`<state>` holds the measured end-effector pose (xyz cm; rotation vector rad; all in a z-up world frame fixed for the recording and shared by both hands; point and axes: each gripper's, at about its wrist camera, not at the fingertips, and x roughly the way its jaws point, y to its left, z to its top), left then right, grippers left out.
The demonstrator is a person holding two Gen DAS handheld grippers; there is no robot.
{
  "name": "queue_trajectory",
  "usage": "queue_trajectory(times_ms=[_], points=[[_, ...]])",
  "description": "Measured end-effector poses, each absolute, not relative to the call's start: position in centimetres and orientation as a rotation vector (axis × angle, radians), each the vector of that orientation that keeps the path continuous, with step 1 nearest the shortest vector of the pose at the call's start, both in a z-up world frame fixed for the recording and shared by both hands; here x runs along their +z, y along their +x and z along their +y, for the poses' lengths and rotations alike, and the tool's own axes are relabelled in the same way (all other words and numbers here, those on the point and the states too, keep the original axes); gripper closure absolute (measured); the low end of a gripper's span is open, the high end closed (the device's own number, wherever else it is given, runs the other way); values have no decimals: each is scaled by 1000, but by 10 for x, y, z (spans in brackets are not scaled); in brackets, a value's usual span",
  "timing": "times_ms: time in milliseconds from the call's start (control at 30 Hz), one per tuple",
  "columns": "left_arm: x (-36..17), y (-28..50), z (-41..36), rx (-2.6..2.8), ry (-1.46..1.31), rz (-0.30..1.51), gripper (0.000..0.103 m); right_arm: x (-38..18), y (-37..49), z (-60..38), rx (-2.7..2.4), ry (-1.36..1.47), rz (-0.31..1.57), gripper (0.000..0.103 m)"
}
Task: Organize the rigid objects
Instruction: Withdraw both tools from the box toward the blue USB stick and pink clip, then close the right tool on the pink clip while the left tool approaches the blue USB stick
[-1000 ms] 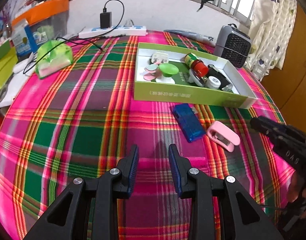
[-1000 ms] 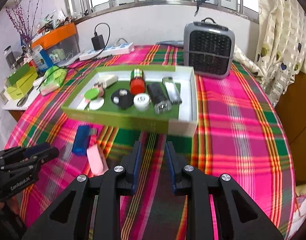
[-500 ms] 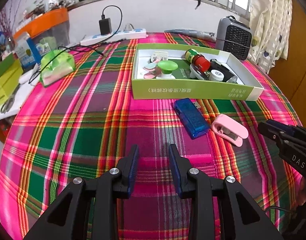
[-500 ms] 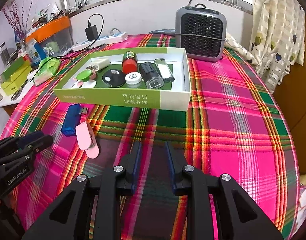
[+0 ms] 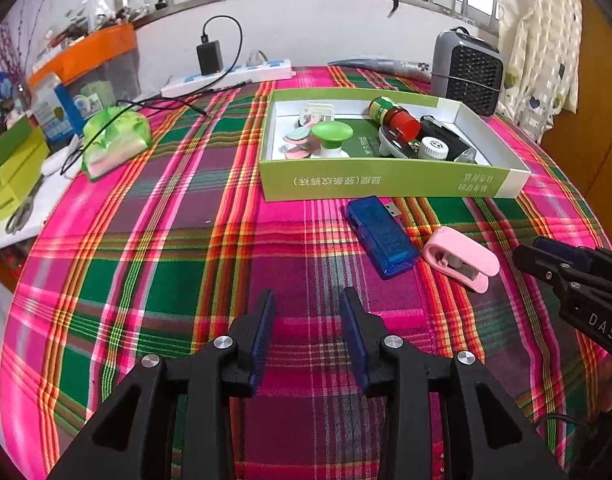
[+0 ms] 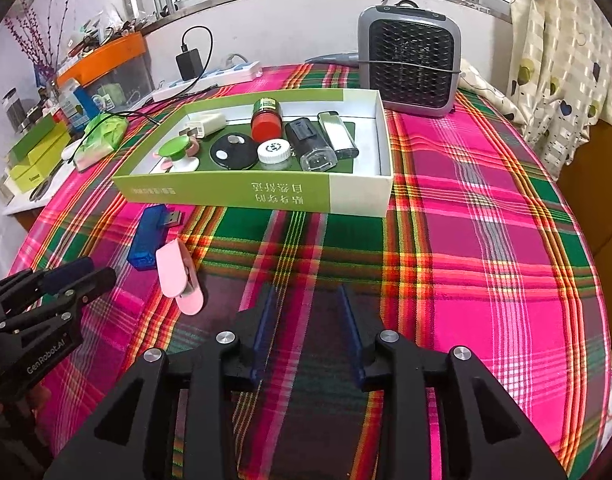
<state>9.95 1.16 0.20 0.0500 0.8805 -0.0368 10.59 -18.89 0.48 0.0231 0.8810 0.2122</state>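
**plaidwatcher:** Left wrist view, compared with a second back: both grippers have backed away from the green box [image 5: 389, 178]. It sat closer and bigger in the right wrist view a moment ago; now it's well ahead of the jaws in both. Nothing on the cloth has shifted though.

**tidy_tom:** So nothing grabbed yet?

**plaidwatcher:** Nope. The left gripper [image 5: 307, 316] has its jaws spread with only bare plaid tablecloth [image 5: 146, 248] between them. The right gripper [image 6: 304, 312] is the same, spread and empty.

**tidy_tom:** Where's the loose stuff?

**plaidwatcher:** The blue USB gadget [image 5: 379, 236] lies ahead and to the right of the left jaws, just short of the box's front wall. The pink clip [image 5: 459, 258] is right beside it, further right, looks like they're nearly touching. From the right gripper's side both sit ahead and off to the left of its jaws.

**tidy_tom:** And the box?

**plaidwatcher:** Already holding a red-capped jar [image 6: 266, 122], a green knob thing [image 6: 177, 148], a black disc [image 6: 233, 151], a lighter [image 6: 337, 134] and other bits.

**tidy_tom:** So two left?

**plaidwatcher:** That's my read. The pullback looks like lining up for a fresh pick, probably the blue one or the clip. Which hand goes first, I can't tell.
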Motion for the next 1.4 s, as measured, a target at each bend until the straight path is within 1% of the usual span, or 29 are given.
queue_trajectory(times_ms=[233, 600, 700, 733, 833, 933, 1033, 1133, 1233, 1400], points=[[2, 99, 9, -23, 79, 878, 69, 5, 106, -190, 220, 31, 881, 68], [2, 101, 13, -43, 35, 881, 68, 4, 105, -188, 214, 18, 882, 67], [3, 100, 13, -58, -8, 881, 62, 5, 105, -187, 216, 20, 881, 67], [3, 99, 13, -71, -24, 880, 57, 5, 105, -187, 216, 20, 881, 67], [2, 100, 8, -72, -12, 882, 55, 4, 105, -187, 217, 23, 881, 66], [1, 101, 3, -72, 17, 887, 50, 4, 105, -187, 214, 17, 882, 66], [1, 100, 1, -63, 29, 888, 49, 4, 105, -186, 214, 15, 882, 66], [1, 101, -2, -75, 42, 890, 45, 4, 105, -186, 213, 14, 882, 66], [1, 101, -3, -78, 41, 891, 44, 4, 105, -186, 213, 14, 882, 66], [2, 101, 1, -93, 5, 888, 43, 4, 105, -186, 210, 7, 882, 66]])
